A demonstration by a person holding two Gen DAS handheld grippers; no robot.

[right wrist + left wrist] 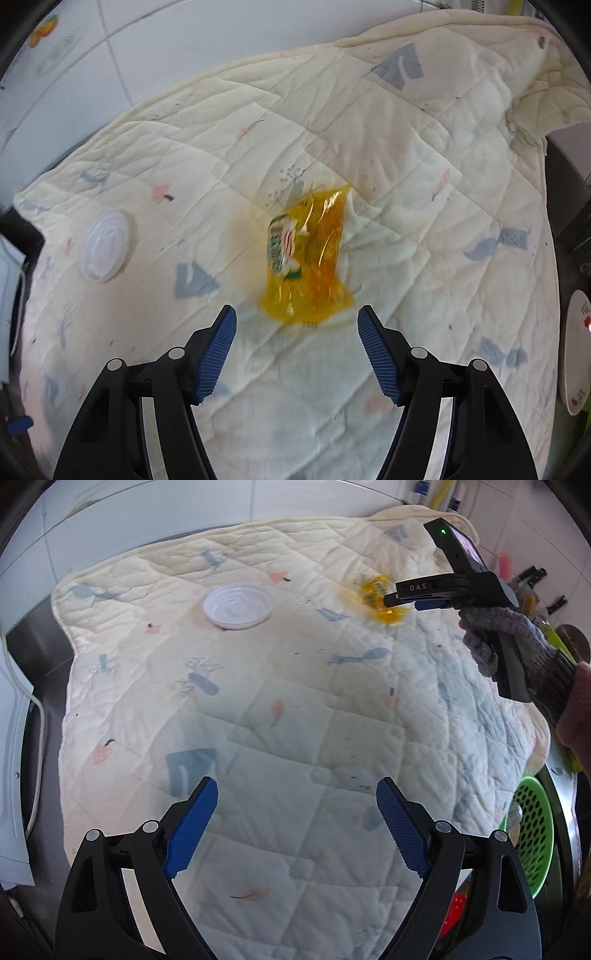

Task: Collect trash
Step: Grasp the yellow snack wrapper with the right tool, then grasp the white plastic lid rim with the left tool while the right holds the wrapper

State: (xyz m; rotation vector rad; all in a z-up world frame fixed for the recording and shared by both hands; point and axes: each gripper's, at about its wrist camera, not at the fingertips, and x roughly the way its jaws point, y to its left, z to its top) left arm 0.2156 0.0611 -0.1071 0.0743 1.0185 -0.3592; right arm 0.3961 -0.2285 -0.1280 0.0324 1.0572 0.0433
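Note:
A crumpled yellow plastic wrapper [308,258] lies on the cream quilted cloth [406,240]. My right gripper [297,314] is open, its blue pads on either side of the wrapper's near edge, just short of it. In the left wrist view the right gripper [391,600] reaches in from the right and its tips are at the wrapper [373,590]. A white plastic lid [237,605] lies on the cloth at the far left; it also shows in the right wrist view [105,245]. My left gripper [297,786] is open and empty over the near part of the cloth.
A green perforated basket [532,834] stands off the cloth's right edge, with something red [454,915] below it. A white plate [576,350] sits at the right edge. White tiled wall [147,48] is behind the cloth. A white cable [38,738] runs along the left.

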